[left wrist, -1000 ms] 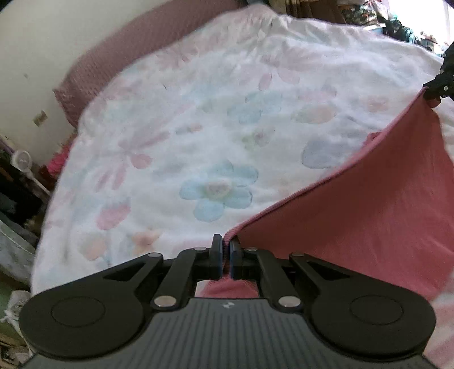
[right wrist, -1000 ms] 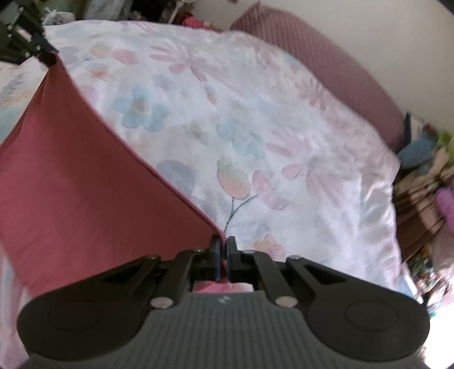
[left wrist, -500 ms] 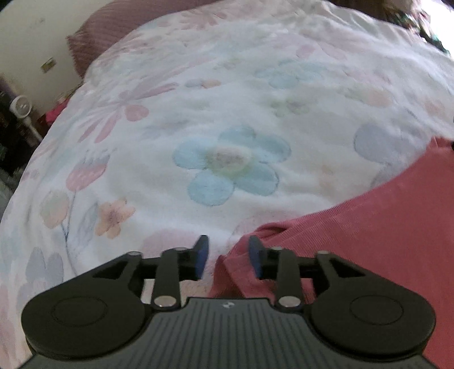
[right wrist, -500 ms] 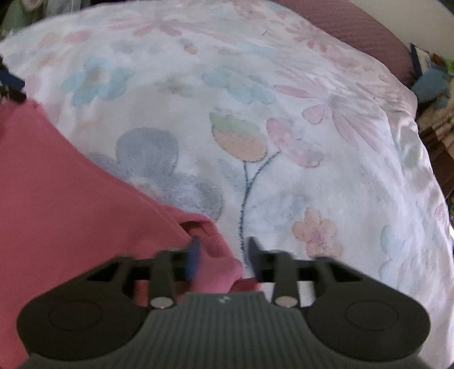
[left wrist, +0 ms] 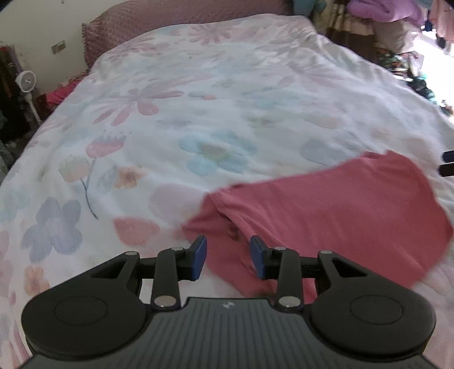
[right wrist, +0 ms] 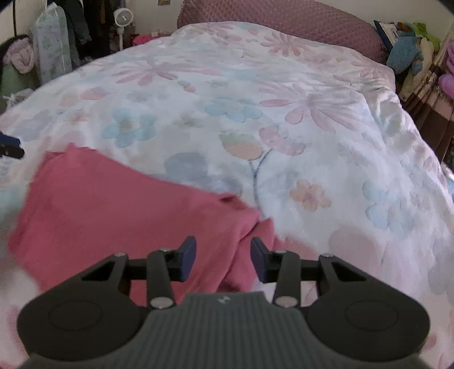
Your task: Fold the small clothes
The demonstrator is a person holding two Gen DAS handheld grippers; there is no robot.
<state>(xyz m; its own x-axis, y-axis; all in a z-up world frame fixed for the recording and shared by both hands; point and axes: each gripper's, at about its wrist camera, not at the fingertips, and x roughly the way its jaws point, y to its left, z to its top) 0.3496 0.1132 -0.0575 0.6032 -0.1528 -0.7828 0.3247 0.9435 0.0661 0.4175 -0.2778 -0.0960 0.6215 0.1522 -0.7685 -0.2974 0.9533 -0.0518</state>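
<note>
A pinkish-red garment lies spread on the flowered bed cover, with its near-left corner rumpled into a small fold. My left gripper hovers open just above that corner, and its blue pads press on nothing. In the right wrist view the same garment stretches off to the left, with its bunched right corner under my right gripper. That gripper's jaws are closing, but a wide gap remains and the pads do not touch the cloth lying beneath them.
A mauve quilted headboard cushion lines the far end of the bed. A small white fan and hanging clothes stand to the left. Plush toys and piled clothing crowd the right side.
Both grippers were shut on the garment's upper corners, holding it stretched in the air. They opened, the garment dropped flat onto the bed, and both drew back from it.
</note>
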